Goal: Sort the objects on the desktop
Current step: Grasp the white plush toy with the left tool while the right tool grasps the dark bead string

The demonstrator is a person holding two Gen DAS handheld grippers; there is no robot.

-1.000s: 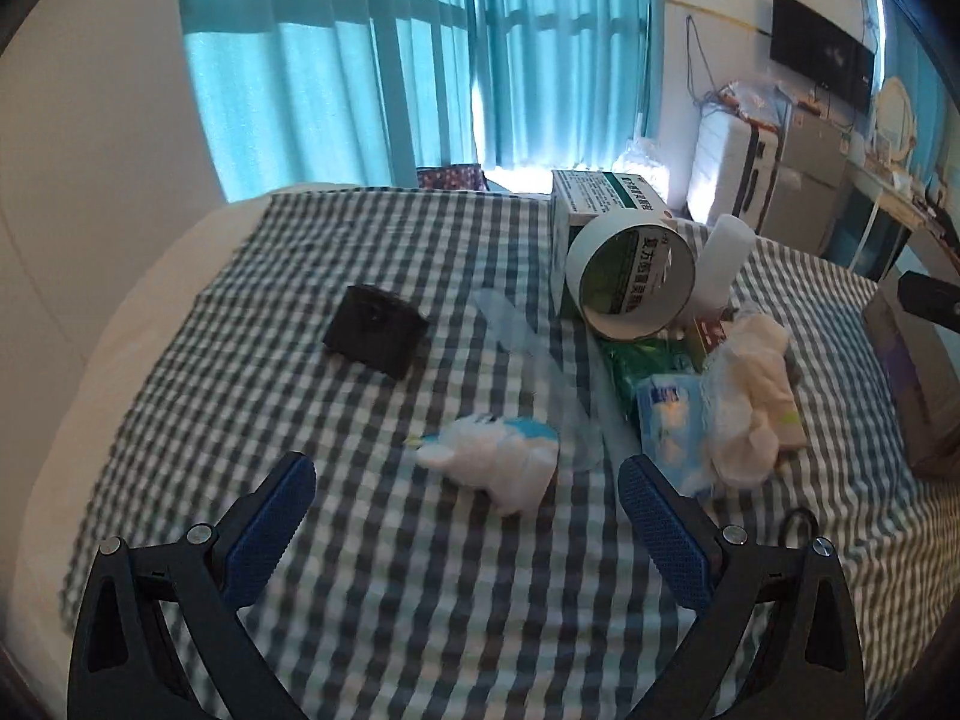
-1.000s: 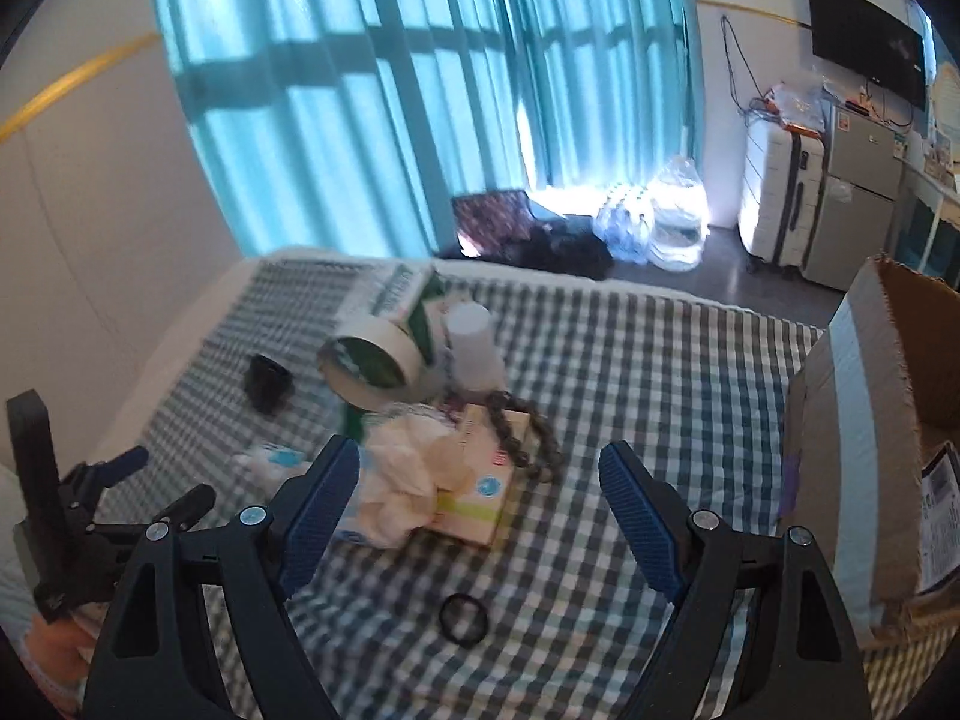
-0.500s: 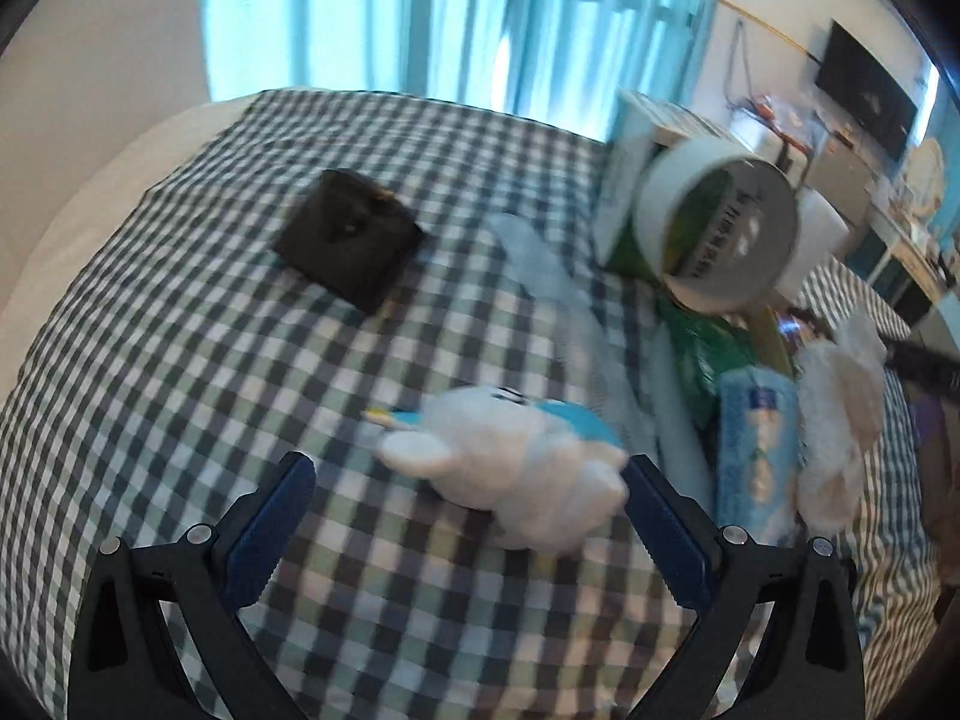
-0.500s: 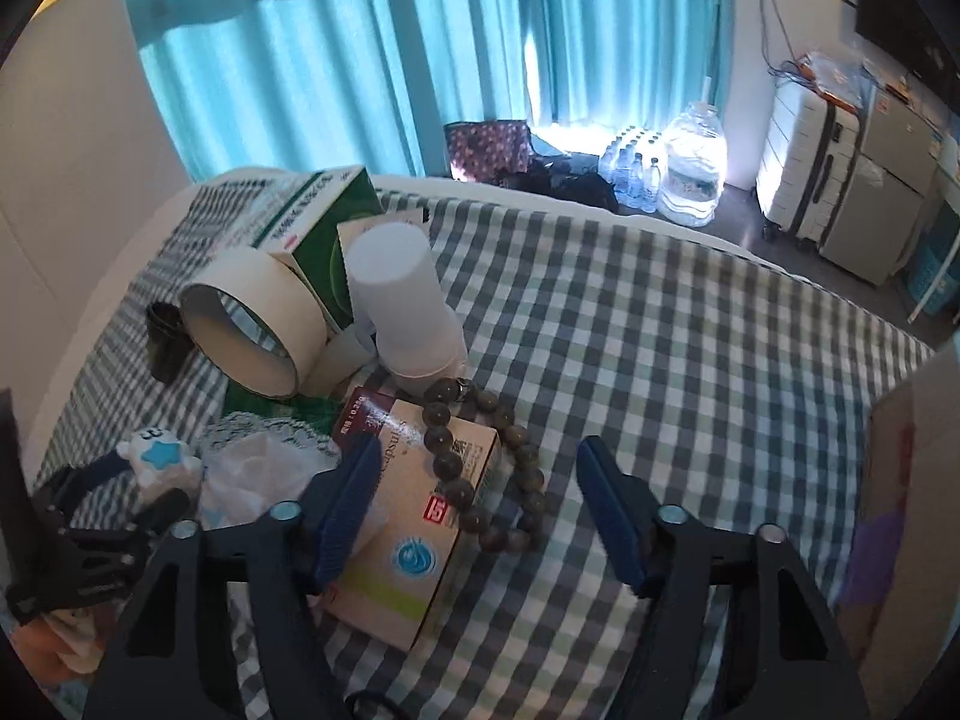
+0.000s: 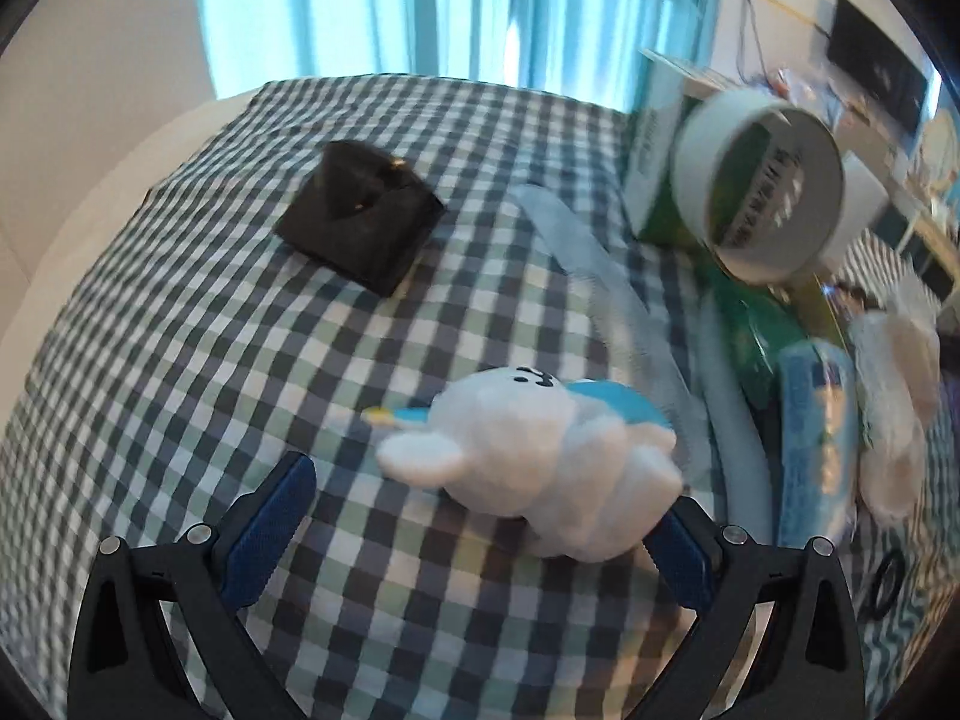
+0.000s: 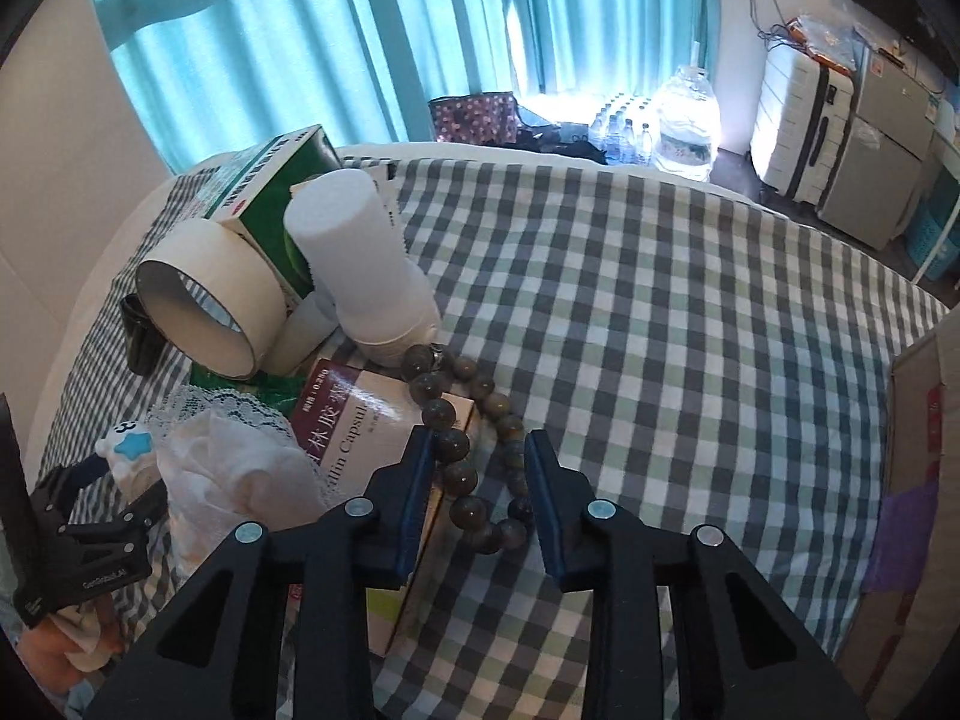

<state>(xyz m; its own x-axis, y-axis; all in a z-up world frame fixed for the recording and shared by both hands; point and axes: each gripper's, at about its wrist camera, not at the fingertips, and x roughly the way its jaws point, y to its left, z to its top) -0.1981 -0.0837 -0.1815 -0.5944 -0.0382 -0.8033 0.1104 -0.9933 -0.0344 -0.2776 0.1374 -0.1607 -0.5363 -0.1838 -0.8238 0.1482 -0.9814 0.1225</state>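
Observation:
A white plush toy (image 5: 528, 456) with a blue patch lies on the checked cloth, between the wide-apart fingers of my left gripper (image 5: 480, 498), which is open; the pads do not press it. In the right wrist view the plush toy (image 6: 129, 444) and the left gripper (image 6: 111, 489) show at the far left. My right gripper (image 6: 477, 450) straddles a brown bead bracelet (image 6: 456, 477) that rests partly on a medicine box (image 6: 360, 420). Its jaws are closing, and the ring keeps its round shape between them.
A black box (image 5: 360, 222), a tape roll (image 5: 762, 180), a green carton (image 5: 654, 150), a white cup (image 6: 366, 252), a blue packet (image 5: 816, 438), crumpled white cloth (image 6: 240, 474) and a black hair tie (image 5: 882, 585) crowd the pile. A cardboard box (image 6: 918, 480) stands at the right.
Both grippers have sunk toward the cloth. The left has closed in on the plush toy. The right has moved onto the bracelet, its jaws narrowing from wide to close around it.

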